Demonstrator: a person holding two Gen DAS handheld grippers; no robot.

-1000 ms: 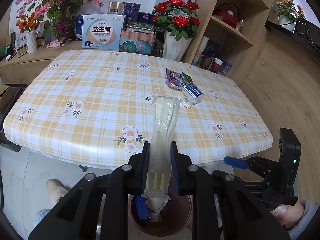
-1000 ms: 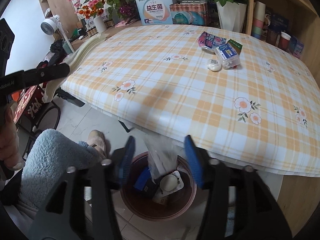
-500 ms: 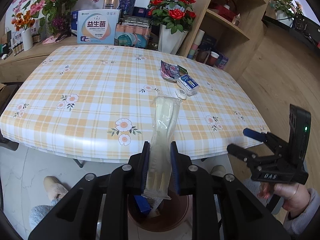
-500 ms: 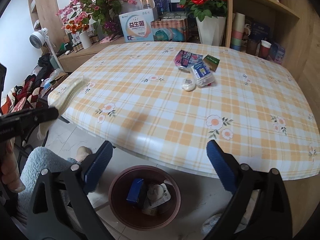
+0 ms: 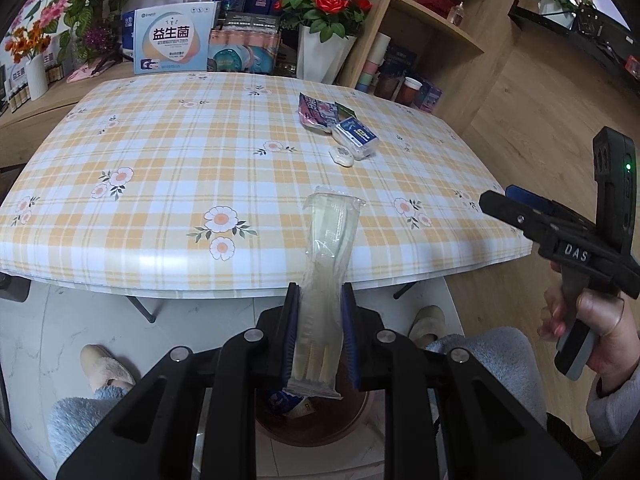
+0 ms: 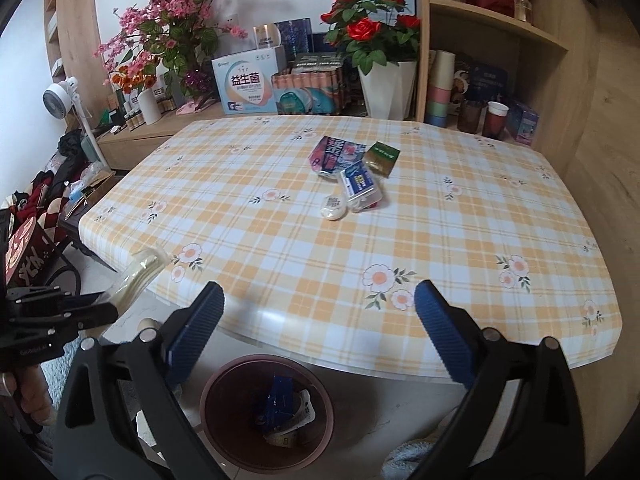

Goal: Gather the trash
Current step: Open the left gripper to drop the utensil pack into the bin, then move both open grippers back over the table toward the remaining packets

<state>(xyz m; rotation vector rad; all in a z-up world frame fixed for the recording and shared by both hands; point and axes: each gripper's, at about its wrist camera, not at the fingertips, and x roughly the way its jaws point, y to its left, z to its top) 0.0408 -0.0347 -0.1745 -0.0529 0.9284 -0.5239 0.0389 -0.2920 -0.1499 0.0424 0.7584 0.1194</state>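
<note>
A round brown trash bin (image 6: 267, 414) stands on the pale floor just under the near edge of the table (image 6: 360, 240); inside it lie a dark blue packet (image 6: 279, 398), some white printed wrappers and a yellowish scrap at the bottom; the bin is far from full. In the left wrist view the same bin (image 5: 316, 420) shows only in part, behind the gripper's fingers.

The left gripper (image 5: 319, 336) is clamped on a long clear plastic packet (image 5: 326, 272) with pale sticks inside; the packet stands out forward past the pads, and its lower end hangs above the bin's opening. The right gripper (image 6: 316, 328) stands wide apart with nothing between its blue pads; it hovers above the bin and the table edge.

On the checked tablecloth, toward the far side, a small group of trash lies together: a pink and purple wrapper (image 6: 334, 154), a green and gold sachet (image 6: 383, 158) just beside it, a clear box with a blue label (image 6: 362, 186) touching the wrapper, and a small white round piece (image 6: 333, 208) just beside the box.

Behind the table are a white vase of red roses (image 6: 386, 84), a box with Chinese print (image 6: 248, 88), pink blossoms (image 6: 168, 20), and wooden shelves with cups (image 6: 440, 88); a person's slippers and fleece-covered legs (image 5: 476, 348) stand near the bin.
</note>
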